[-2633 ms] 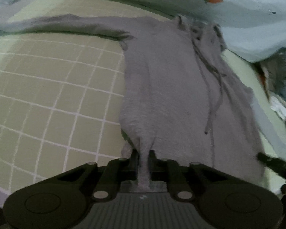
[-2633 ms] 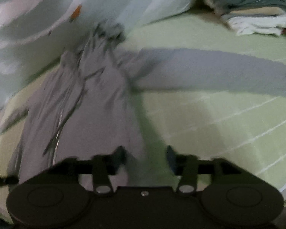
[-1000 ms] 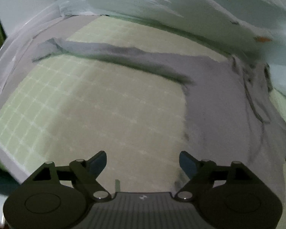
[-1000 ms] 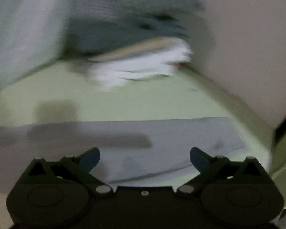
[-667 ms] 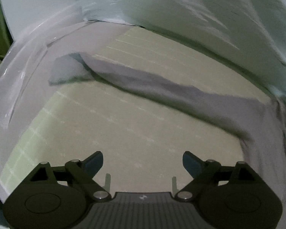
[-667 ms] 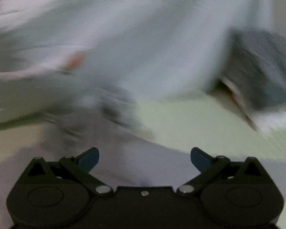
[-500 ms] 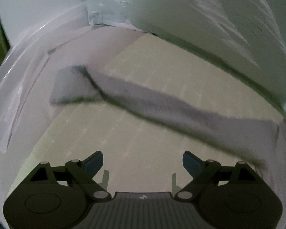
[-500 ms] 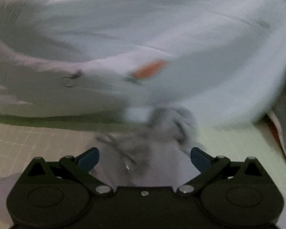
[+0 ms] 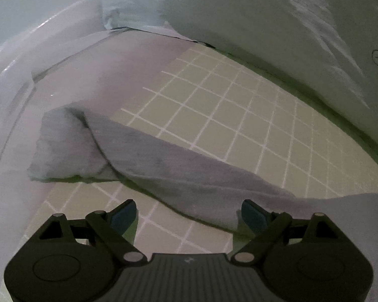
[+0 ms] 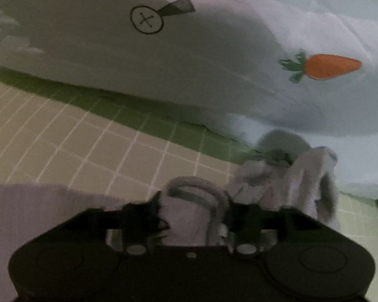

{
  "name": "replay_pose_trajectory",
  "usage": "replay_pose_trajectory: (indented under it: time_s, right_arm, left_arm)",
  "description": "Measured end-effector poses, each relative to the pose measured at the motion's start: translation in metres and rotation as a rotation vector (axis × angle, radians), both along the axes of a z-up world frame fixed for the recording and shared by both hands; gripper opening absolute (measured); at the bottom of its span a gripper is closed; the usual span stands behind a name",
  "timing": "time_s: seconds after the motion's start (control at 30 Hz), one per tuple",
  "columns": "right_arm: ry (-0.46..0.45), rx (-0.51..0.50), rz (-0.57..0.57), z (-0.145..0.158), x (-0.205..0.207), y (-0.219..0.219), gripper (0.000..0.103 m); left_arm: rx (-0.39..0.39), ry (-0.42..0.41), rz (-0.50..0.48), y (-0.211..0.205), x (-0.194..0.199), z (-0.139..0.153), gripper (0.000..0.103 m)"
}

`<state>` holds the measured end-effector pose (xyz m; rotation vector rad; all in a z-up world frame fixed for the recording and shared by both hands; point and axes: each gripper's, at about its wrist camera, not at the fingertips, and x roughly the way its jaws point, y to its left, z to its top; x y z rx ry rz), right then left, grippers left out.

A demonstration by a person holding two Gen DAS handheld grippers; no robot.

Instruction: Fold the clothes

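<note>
Left tongs (image 9: pixel 187 214) wide over the grey sleeve (image 9: pixel 168 166)—right tongs (image 10: pixel 192 216) pinch bunched collar (image 10: pixel 196 201); carrot-print quilt (image 10: pixel 214 75) behind.

The left gripper (image 9: pixel 186 214), having let go of the grey garment (image 9: pixel 163 166), is now hanging wide open over its sleeve; the right gripper (image 10: pixel 194 216) is closing on bunched collar fabric, lower centre.
</note>
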<state>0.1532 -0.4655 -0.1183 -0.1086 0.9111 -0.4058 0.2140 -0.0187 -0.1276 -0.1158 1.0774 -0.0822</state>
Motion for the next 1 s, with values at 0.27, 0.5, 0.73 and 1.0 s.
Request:
replay_pose_trajectory:
  time_s: [0.27, 0.5, 0.73, 1.0]
  right_arm:
    - [-0.232, 0.035, -0.285, 0.066, -0.099, -0.002, 0.018]
    - [-0.069, 0.116, -0.375, 0.034, -0.145, 0.001, 0.046]
    - [-0.150, 0.012, -0.241, 0.050, -0.075, 0.005, 0.062]
    - [-0.060, 0.202, -0.313, 0.010, -0.003, -0.052, 0.045]
  left_arm:
    - [0.001, 0.006, 0.036, 0.005, -0.005, -0.002, 0.090]
    - [0.016, 0.011, 0.025, 0.006, -0.004, -0.003, 0.091]
    - [0.009, 0.008, 0.049, 0.014, 0.000, -0.001, 0.091]
    - [0.013, 0.018, 0.051, 0.014, 0.003, -0.005, 0.091]
